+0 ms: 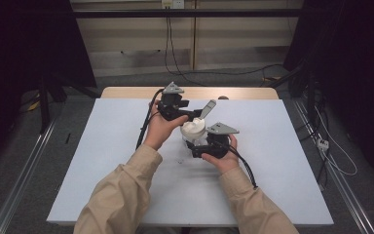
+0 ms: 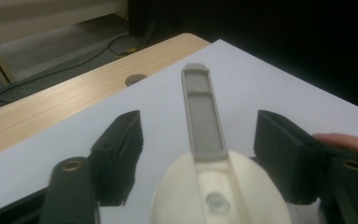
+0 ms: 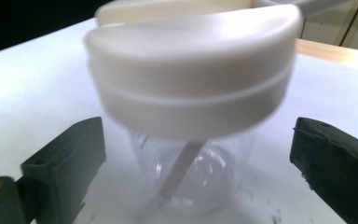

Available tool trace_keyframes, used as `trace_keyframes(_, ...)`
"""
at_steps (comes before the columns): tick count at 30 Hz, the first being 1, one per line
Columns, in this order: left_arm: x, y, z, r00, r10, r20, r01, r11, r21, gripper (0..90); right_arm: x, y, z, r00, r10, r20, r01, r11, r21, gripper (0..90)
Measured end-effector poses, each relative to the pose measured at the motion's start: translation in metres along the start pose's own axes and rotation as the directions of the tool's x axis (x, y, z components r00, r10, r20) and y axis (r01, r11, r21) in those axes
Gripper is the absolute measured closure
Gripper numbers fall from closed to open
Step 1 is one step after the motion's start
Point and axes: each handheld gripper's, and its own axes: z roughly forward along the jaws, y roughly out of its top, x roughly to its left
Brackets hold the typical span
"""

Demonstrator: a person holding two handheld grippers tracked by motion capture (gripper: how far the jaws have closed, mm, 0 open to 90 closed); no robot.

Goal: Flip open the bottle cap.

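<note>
White table sheet (image 1: 102,161), no legible writing. Clear jar (image 3: 193,175) with cream lid (image 3: 191,79) (grey handle (image 2: 203,114) upright) sits between spread jaws of left gripper (image 2: 198,156) and right gripper (image 3: 196,172), untouched.

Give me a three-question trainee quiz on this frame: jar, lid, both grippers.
1. True or false: the left gripper is clamped shut on the grey flap.
2. What is the jar made of: A clear material, B opaque metal, C cardboard?
3. What colour is the lid?

Key
1. False: the jaws stand apart on either side of the lid, not touching the flap.
2. A: a slim stick shows through its wall in the right gripper view.
3. White. The right gripper is open around the jar below it.
</note>
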Motion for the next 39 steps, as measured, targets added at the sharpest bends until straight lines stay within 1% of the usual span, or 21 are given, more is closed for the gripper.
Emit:
trace_keyframes(1, 0.000, -0.004, -0.005, 1.0000, 0.004, 0.004, -0.004, 1.0000, -0.005, 26.1, 0.000, -0.001, -0.004, 0.9998, -0.012, -0.013, 0.012, 0.9999, 0.002, 3.9)
trace_keyframes(3, 0.000, -0.012, -0.015, 0.9999, 0.007, 0.007, -0.007, 0.9999, -0.010, 21.7, 0.001, -0.004, -0.013, 0.9995, -0.025, -0.021, 0.025, 0.9997, 0.005, 3.8)
trace_keyframes(5, 0.000, -0.020, -0.026, 0.9999, 0.013, 0.008, -0.013, 0.9997, -0.021, 18.3, 0.001, -0.008, -0.021, 0.9991, -0.022, -0.038, 0.022, 0.9997, 0.005, 4.3)
trace_keyframes(7, 0.000, -0.031, -0.036, 0.9998, 0.010, 0.014, -0.010, 0.9993, -0.037, 15.8, 0.002, -0.011, -0.030, 0.9983, -0.024, -0.053, 0.024, 0.9997, 0.003, 4.6)
trace_keyframes(9, 0.000, -0.041, -0.046, 0.9999, 0.012, 0.007, -0.012, 0.9994, -0.033, 13.6, 0.003, -0.013, -0.038, 0.9973, -0.019, -0.070, 0.019, 0.9998, -0.001, 4.7)
trace_keyframes(10, 0.001, -0.047, -0.050, 0.9999, 0.005, 0.010, -0.004, 0.9994, -0.035, 11.6, 0.003, -0.014, -0.041, 0.9969, -0.011, -0.078, 0.011, 0.9999, -0.003, 4.8)
trace_keyframes(12, 0.002, -0.059, -0.059, 0.9999, 0.001, 0.017, -0.001, 0.9995, -0.032, 11.4, 0.003, -0.018, -0.048, 0.9963, -0.008, -0.086, 0.008, 1.0000, -0.002, 4.8)
trace_keyframes(16, 0.006, -0.081, -0.072, 1.0000, -0.001, 0.003, 0.001, 0.9997, -0.026, 8.1, -0.001, -0.024, -0.060, 0.9960, -0.008, -0.089, 0.008, 1.0000, -0.002, 4.7)
trace_keyframes(18, 0.007, -0.090, -0.079, 1.0000, -0.006, -0.002, 0.006, 0.9997, -0.025, 7.9, -0.003, -0.027, -0.065, 0.9962, -0.011, -0.086, 0.011, 0.9999, -0.005, 4.8)
trace_keyframes(19, 0.008, -0.095, -0.082, 0.9999, -0.010, -0.005, 0.010, 0.9996, -0.027, 7.8, -0.004, -0.029, -0.068, 0.9964, -0.005, -0.085, 0.005, 1.0000, -0.002, 4.8)
trace_keyframes(20, 0.009, -0.099, -0.085, 0.9999, -0.012, -0.001, 0.011, 0.9997, -0.023, 7.8, -0.006, -0.030, -0.071, 0.9964, -0.008, -0.084, 0.009, 1.0000, 0.000, 4.9)
trace_keyframes(22, 0.009, -0.107, -0.089, 0.9999, -0.006, -0.011, 0.005, 0.9999, -0.016, 7.7, -0.009, -0.033, -0.075, 0.9969, -0.006, -0.079, 0.006, 1.0000, -0.002, 5.1)
trace_keyframes(25, 0.011, -0.117, -0.096, 0.9999, -0.011, -0.013, 0.011, 0.9999, -0.011, 7.7, -0.013, -0.037, -0.082, 0.9973, -0.003, -0.074, 0.003, 1.0000, 0.007, 5.2)
trace_keyframes(29, 0.013, -0.127, -0.106, 0.9997, 0.002, -0.022, -0.001, 0.9999, 0.011, 7.7, -0.018, -0.042, -0.090, 0.9979, -0.001, -0.064, 0.002, 1.0000, 0.009, 5.6)
trace_keyframes(32, 0.015, -0.135, -0.113, 0.9994, -0.013, -0.032, 0.014, 0.9999, 0.004, 7.7, -0.021, -0.046, -0.096, 0.9982, -0.001, -0.060, 0.002, 0.9999, 0.012, 5.8)
trace_keyframes(35, 0.017, -0.142, -0.121, 0.9988, 0.003, -0.049, -0.003, 0.9999, 0.010, 7.7, -0.024, -0.049, -0.101, 0.9986, -0.008, -0.052, 0.009, 0.9998, 0.018, 6.0)
trace_keyframes(38, 0.018, -0.150, -0.128, 0.9986, 0.001, -0.052, 0.000, 0.9999, 0.013, 7.7, -0.026, -0.051, -0.107, 0.9988, -0.012, -0.047, 0.013, 0.9998, 0.014, 6.0)
trace_keyframes(39, 0.019, -0.152, -0.130, 0.9984, 0.007, -0.057, -0.006, 0.9998, 0.021, 7.7, -0.026, -0.052, -0.109, 0.9988, -0.013, -0.046, 0.013, 0.9998, 0.012, 6.0)
